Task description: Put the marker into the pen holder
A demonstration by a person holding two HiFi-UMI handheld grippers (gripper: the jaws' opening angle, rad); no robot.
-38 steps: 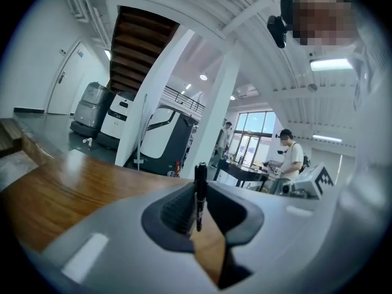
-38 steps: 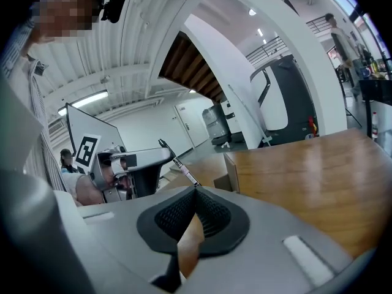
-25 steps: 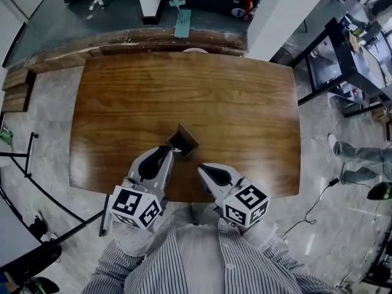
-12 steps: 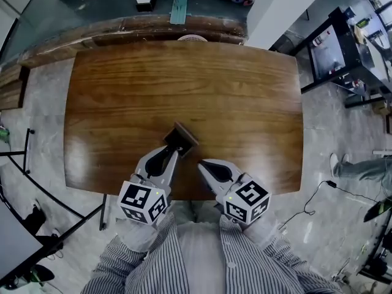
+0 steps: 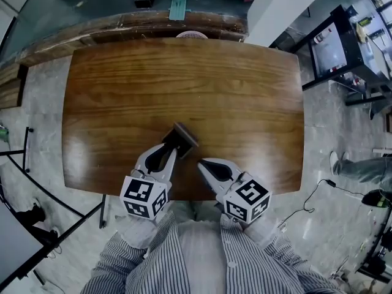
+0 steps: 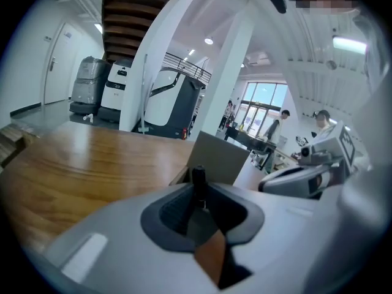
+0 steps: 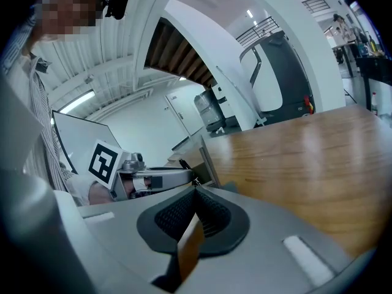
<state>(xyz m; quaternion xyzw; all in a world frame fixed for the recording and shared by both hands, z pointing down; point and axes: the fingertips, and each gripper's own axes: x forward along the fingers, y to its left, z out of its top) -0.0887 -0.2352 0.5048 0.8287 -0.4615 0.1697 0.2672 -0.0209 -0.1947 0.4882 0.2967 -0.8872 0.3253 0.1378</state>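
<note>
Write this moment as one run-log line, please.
left gripper: at holder, jaws opening, marker between them | right gripper: shut, empty, nearby | holder: on table

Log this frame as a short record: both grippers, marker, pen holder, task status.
left gripper: jaws opening, marker between them, tips at pen holder
right gripper: jaws together, empty, off the holder
pen holder: on table, towards its near edge
task status: marker in the jaws, not yet dropped in
</note>
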